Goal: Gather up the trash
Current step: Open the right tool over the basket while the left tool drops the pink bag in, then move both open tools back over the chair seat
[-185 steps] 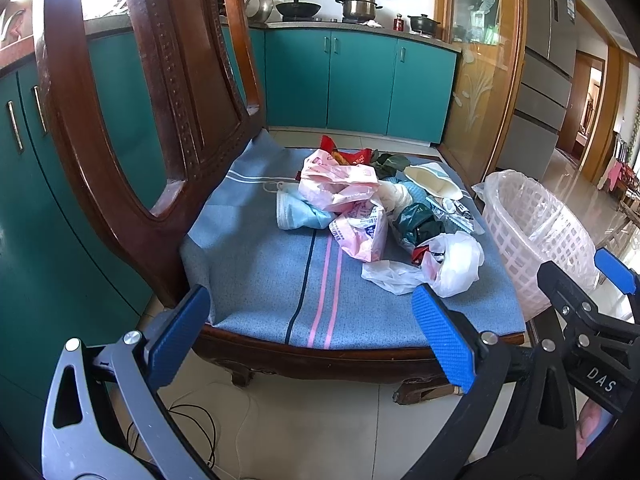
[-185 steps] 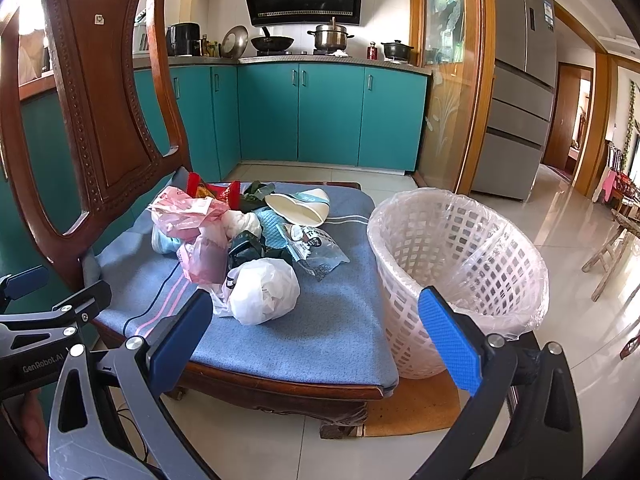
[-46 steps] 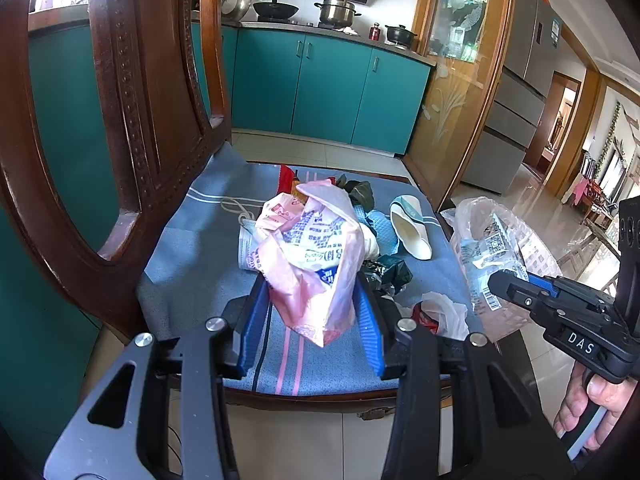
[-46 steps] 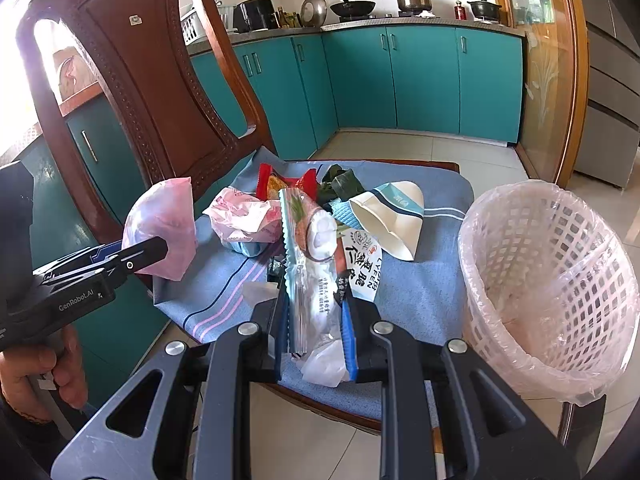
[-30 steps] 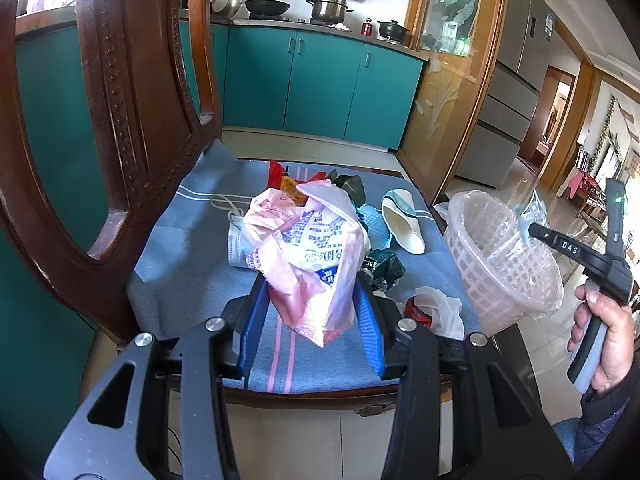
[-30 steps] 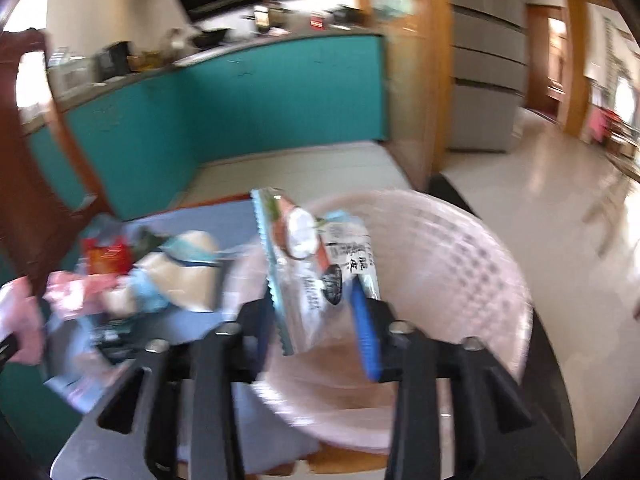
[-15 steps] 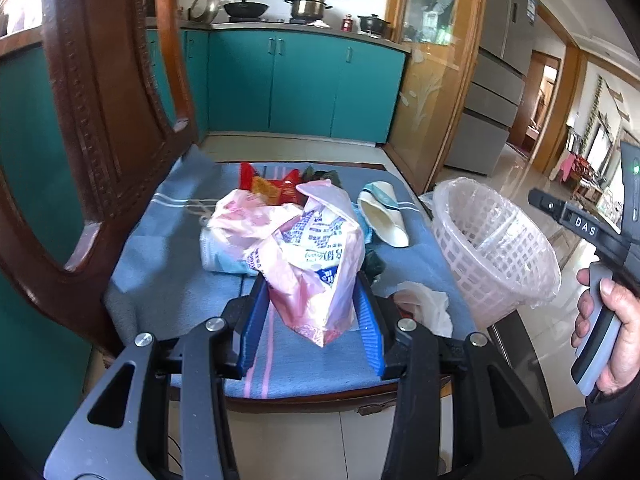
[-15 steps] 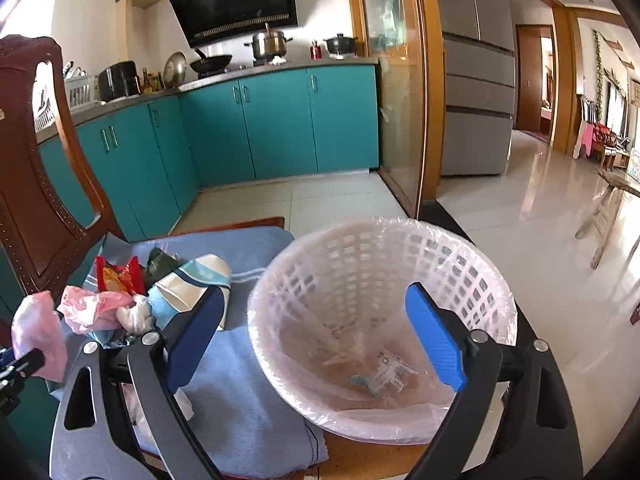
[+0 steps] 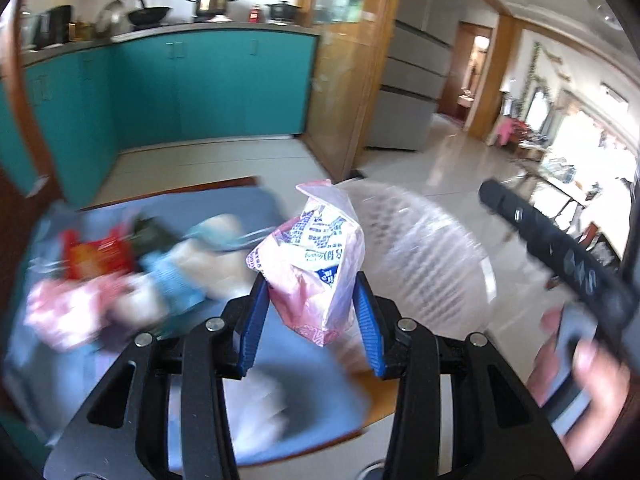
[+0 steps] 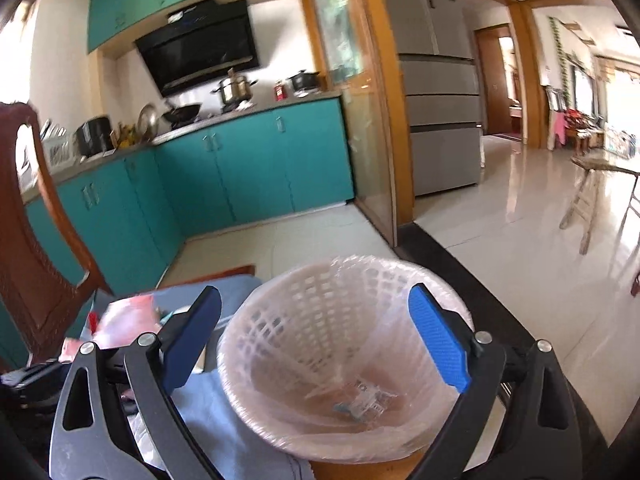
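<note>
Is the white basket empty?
Not empty: the white lattice plastic basket stands upright with one clear crumpled wrapper lying at the bottom of its liner.

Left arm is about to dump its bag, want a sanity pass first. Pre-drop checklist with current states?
1. Left gripper shut on the pink plastic bag: ok.
2. Bag hangs free of the chair cushion: ok.
3. Bag over the mouth of the white basket: cannot tell; the left wrist view is blurred, and the basket sits beyond and right of the bag.
4. Right gripper open and empty: ok.
5. Right gripper out of the drop path: not ok; it hovers over the basket mouth.
6. Basket has room: ok; only a clear wrapper lies at the bottom.
</note>
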The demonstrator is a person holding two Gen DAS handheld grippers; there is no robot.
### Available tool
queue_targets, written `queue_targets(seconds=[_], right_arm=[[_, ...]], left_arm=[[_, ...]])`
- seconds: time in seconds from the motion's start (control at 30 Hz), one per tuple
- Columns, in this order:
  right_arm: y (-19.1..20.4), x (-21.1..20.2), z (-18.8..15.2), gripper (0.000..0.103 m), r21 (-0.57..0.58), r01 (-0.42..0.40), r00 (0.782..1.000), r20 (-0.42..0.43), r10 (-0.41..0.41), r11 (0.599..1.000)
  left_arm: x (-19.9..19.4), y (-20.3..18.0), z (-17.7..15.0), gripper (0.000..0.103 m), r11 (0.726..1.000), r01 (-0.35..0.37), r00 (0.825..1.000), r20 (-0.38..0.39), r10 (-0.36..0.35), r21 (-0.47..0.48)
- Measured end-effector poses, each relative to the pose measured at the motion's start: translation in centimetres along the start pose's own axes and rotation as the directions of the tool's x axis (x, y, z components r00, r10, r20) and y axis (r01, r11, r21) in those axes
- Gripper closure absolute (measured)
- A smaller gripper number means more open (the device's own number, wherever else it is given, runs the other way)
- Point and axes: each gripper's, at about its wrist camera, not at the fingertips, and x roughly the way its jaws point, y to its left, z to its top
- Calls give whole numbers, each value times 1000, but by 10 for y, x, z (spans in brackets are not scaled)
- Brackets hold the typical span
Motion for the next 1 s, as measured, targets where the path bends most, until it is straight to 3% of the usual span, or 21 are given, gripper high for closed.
queue_targets(seconds=[0.1, 0.13, 0.17, 0.2, 0.23, 0.37, 0.47, 0.57, 0.7, 0.8, 0.9, 1.0], right_arm=[[-15, -4, 3, 10, 45, 23, 999, 28, -25, 999], [-19, -4, 4, 10, 55, 28, 999, 34, -30, 998], [-22, -4, 5, 10, 62, 32, 999, 39, -34, 998], [-25, -4, 6, 10, 68, 36, 998, 41, -39, 997], [-27, -3, 6, 10, 70, 38, 998, 39, -41, 997], [-28, 1, 4, 10, 60, 35, 999, 19, -36, 998], [-24, 2, 2, 10, 52, 26, 1000, 13, -26, 998], [-13, 6, 0, 10, 30, -1, 1000, -12, 2, 1000], [7, 5, -6, 10, -21, -41, 999, -33, 40, 999], [24, 2, -12, 10, -61, -79, 996, -54, 75, 995], [46, -3, -22, 10, -97, -128, 989, -85, 120, 987], [72, -8, -33, 10, -150, -166, 982, -111, 150, 975]], left_arm=[[30, -33, 19, 58, 998, 60, 998, -3, -60, 31], [38, -40, 23, 52, 996, 75, 997, -3, -75, 37], [46, -45, 25, 46, 995, 91, 996, -3, -91, 36], [52, -49, 27, 29, 993, 112, 994, -4, -112, 34], [57, -52, 28, 20, 993, 112, 994, 5, -112, 33], [50, -44, 25, 15, 1000, 16, 999, 28, -16, 8], [21, -22, 21, 11, 1000, -12, 999, 52, 12, -4], [-25, 4, 11, 7, 996, -90, 989, 115, 88, 18], [-78, 53, -17, 3, 975, -220, 963, 156, 219, -10], [-97, 84, -41, 3, 954, -292, 940, 162, 300, -71], [-103, 111, -67, 3, 929, -341, 919, 158, 362, -143], [-95, 126, -82, 3, 900, -417, 899, 88, 429, -127]])
